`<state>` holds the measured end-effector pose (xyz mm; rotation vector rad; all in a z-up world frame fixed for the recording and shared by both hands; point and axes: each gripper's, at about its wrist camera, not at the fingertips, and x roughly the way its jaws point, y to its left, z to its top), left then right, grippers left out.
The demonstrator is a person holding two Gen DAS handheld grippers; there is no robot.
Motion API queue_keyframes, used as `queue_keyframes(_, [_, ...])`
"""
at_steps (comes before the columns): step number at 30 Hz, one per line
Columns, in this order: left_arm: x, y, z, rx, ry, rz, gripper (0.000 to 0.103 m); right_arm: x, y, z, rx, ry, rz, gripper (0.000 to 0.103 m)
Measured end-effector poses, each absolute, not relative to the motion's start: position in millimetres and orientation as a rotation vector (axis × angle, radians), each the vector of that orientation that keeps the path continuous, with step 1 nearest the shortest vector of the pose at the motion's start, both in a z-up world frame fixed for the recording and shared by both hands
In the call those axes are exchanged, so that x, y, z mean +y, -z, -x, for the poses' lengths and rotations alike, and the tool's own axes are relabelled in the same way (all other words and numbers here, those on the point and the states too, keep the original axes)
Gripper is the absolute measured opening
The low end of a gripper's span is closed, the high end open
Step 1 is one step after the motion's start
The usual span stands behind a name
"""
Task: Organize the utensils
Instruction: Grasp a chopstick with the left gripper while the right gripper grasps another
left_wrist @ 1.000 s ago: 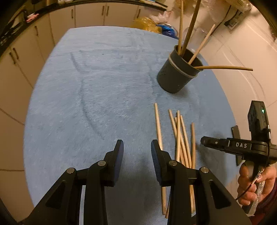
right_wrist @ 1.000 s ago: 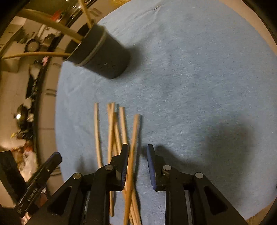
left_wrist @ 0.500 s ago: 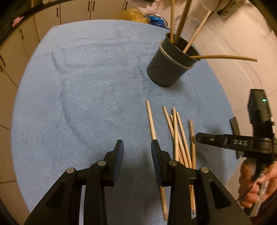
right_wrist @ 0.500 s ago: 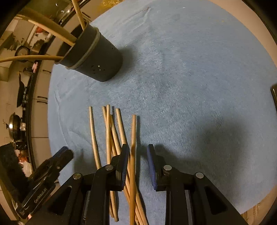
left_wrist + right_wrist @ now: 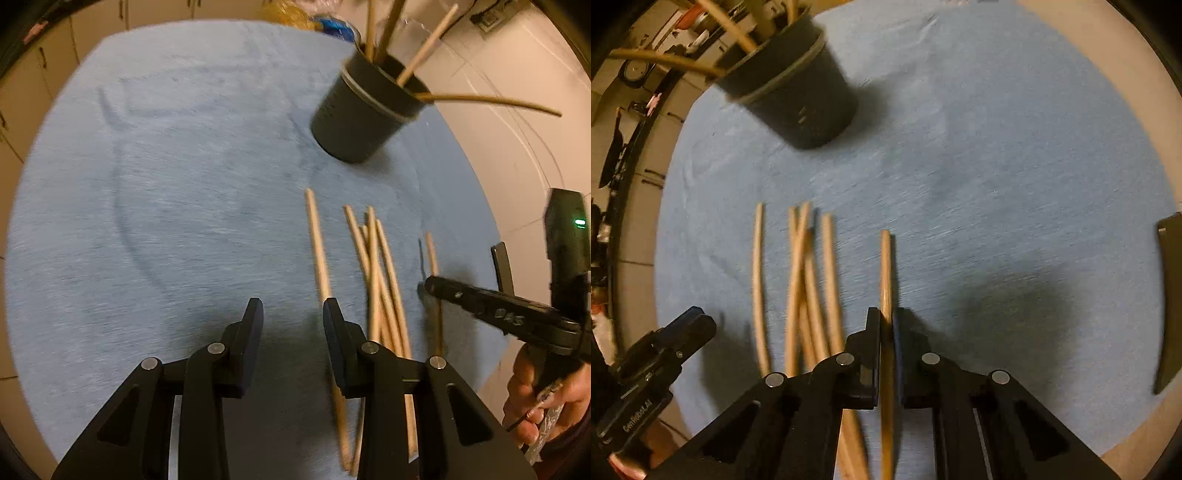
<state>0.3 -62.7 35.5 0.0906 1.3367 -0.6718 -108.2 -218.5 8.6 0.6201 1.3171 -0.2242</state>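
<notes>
Blue cloth [image 5: 997, 147]; right gripper [image 5: 886, 325] just clamped on chopstick [image 5: 885, 266]; left gripper [image 5: 291, 314] part-open, empty.

Wide bare blue mat [image 5: 155, 206] left of the loose chopsticks [image 5: 373, 266], dark utensil cup [image 5: 360, 114] blocking the far right

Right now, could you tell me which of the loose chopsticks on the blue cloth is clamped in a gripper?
The lone chopstick right of the crossed bunch, pinched by the right gripper; the others lie free.
</notes>
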Motion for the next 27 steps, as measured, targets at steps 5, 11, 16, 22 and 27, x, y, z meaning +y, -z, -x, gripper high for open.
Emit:
queue_keyframes(5, [-96,-21,-7,1.380,0.649,-0.175,0.031,-241,-28,124,1.230,0.256,-0.622,0.007])
queue_keyframes(11, [-137,-21,-6,1.333,0.608,-0.348,0.012,-253,-43,132,1.188,0.258,-0.613,0.007])
queue_keyframes(16, [-127,-23,-9,1.336,0.590,-0.270,0.006,-251,-55,131,1.150,0.246,-0.611,0.007])
queue_keyframes(22, [-85,-67,1,1.199,0.634,-0.115,0.006,-254,-82,139,1.064,0.224,-0.584,0.007])
queue_keyframes(27, [-56,-116,7,1.068,0.630,-0.061,0.006,-250,-115,143,0.962,0.195,-0.542,0.007])
